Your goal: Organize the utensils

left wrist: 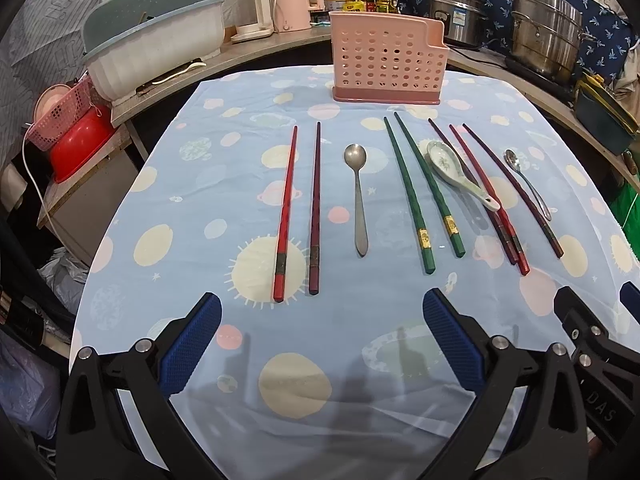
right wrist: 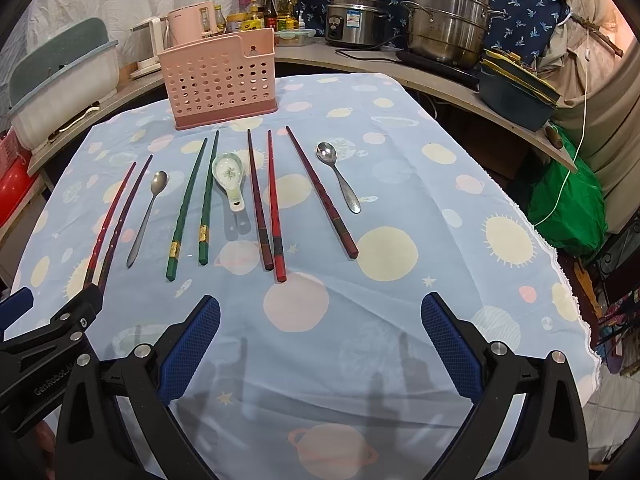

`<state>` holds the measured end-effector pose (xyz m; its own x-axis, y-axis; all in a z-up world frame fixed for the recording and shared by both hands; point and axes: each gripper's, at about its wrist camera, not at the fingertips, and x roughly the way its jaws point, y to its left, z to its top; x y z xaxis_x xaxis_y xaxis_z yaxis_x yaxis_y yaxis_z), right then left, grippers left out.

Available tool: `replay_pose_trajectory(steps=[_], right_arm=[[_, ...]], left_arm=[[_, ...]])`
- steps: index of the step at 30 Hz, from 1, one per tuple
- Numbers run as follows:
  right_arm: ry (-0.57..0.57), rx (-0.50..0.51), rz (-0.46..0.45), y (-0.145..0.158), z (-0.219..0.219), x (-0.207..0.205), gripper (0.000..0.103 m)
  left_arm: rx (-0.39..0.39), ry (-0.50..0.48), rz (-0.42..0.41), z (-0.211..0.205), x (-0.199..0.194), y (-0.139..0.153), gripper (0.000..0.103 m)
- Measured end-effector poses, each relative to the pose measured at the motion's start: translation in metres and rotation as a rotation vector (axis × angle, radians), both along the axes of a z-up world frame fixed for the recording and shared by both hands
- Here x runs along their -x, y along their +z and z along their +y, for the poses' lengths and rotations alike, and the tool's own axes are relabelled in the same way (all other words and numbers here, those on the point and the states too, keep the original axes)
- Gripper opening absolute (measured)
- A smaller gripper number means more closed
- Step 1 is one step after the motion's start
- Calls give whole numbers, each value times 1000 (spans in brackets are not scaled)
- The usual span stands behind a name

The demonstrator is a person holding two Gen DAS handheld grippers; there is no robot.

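Note:
A pink perforated utensil holder (left wrist: 386, 64) (right wrist: 222, 82) stands at the table's far side. In front of it lie, left to right, a red and a dark chopstick (left wrist: 286, 212) (right wrist: 110, 220), a long metal spoon (left wrist: 359, 196) (right wrist: 147, 216), two green chopsticks (left wrist: 420, 192) (right wrist: 192, 200), a white ceramic spoon (left wrist: 452, 170) (right wrist: 230, 180), three dark red chopsticks (left wrist: 490, 200) (right wrist: 274, 208), and a short metal spoon (left wrist: 526, 180) (right wrist: 338, 174). My left gripper (left wrist: 322, 340) and right gripper (right wrist: 320, 340) are open and empty, above the table's near side.
The table has a blue planet-print cloth (left wrist: 320, 360). A curved counter behind holds a white dish bin (left wrist: 156, 52), kettles (left wrist: 292, 0), bottles, and steel pots (right wrist: 448, 16). A red bowl (left wrist: 80, 144) sits at the left, a green bag (right wrist: 568, 204) at the right.

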<state>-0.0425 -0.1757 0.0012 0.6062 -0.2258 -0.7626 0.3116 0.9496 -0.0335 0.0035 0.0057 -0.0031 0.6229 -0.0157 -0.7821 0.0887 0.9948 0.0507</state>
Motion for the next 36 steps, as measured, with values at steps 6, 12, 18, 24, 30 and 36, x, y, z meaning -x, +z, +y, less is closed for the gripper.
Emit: replay_pose_trajectory(steps=[6,12,18,24,30,36], right_arm=[[1,1,-2,1,1,0,97],[2,1,-2,1,1,0,97],[2,-1,-1,1,2,-1,97],[0,0,-2,1,2,-1,97],[-2,-3,-5,2,2,0,97],[1,-4,-4,1,1,0,97]], left_arm=[[-2,-1,-1,0,-1,0,96],[-3,-2,-1,-1,-1,0,96],[-3,-3,-1,-1,-1,0,96],[-3,-4,-2,-1,-1,0,96],[-4,-2,-3,-1,-1,0,96],[-2,-2,-3,-1,-1,0,96]])
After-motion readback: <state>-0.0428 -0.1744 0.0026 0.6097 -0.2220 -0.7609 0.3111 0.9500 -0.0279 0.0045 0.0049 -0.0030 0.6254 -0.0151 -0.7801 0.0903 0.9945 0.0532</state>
